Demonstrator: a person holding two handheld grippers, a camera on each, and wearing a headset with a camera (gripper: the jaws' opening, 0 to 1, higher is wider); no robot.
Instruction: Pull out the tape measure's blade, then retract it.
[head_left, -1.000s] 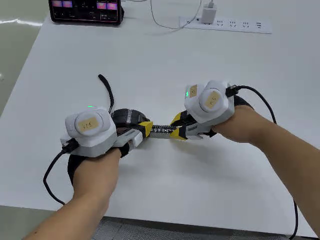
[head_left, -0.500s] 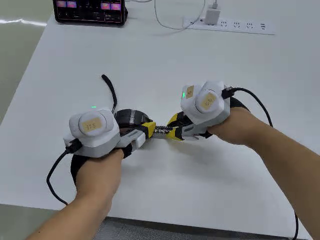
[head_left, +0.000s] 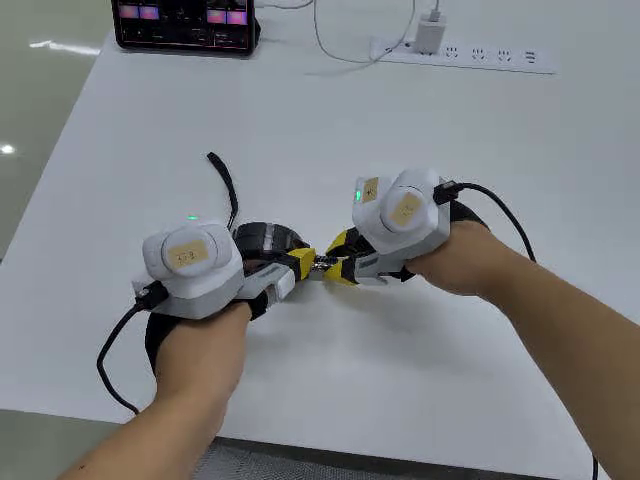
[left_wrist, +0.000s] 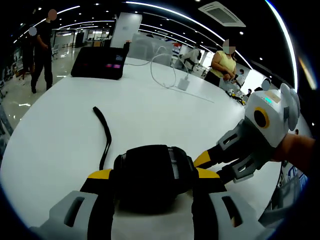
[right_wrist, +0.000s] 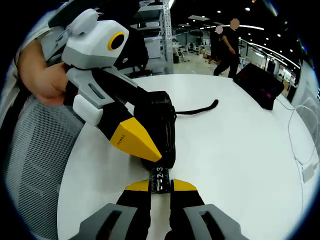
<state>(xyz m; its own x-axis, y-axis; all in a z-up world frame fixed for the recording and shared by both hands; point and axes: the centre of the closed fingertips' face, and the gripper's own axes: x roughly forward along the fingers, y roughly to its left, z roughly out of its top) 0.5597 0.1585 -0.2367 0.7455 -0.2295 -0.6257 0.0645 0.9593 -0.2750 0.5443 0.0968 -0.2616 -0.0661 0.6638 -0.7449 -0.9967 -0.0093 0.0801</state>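
A black tape measure (head_left: 265, 240) lies on the white table (head_left: 330, 130), its wrist strap (head_left: 222, 180) trailing away from me. My left gripper (head_left: 290, 262) is shut on the case, which sits between the yellow-tipped jaws in the left gripper view (left_wrist: 152, 172). A short stretch of blade (head_left: 322, 264) shows between the two grippers. My right gripper (head_left: 335, 268) is shut on the blade's end (right_wrist: 160, 180), close to the case (right_wrist: 160, 125). The left gripper's yellow fingertip (right_wrist: 135, 140) covers part of the case in the right gripper view.
At the table's far edge stand a dark device with a lit screen (head_left: 185, 25) and a white power strip (head_left: 465, 55) with a charger (head_left: 430, 30) and cable. The table's near edge runs just below my hands. People stand in the room behind.
My right gripper has moved left toward the case, still holding the blade's end, so the visible blade has grown shorter. The left gripper keeps its hold on the case.
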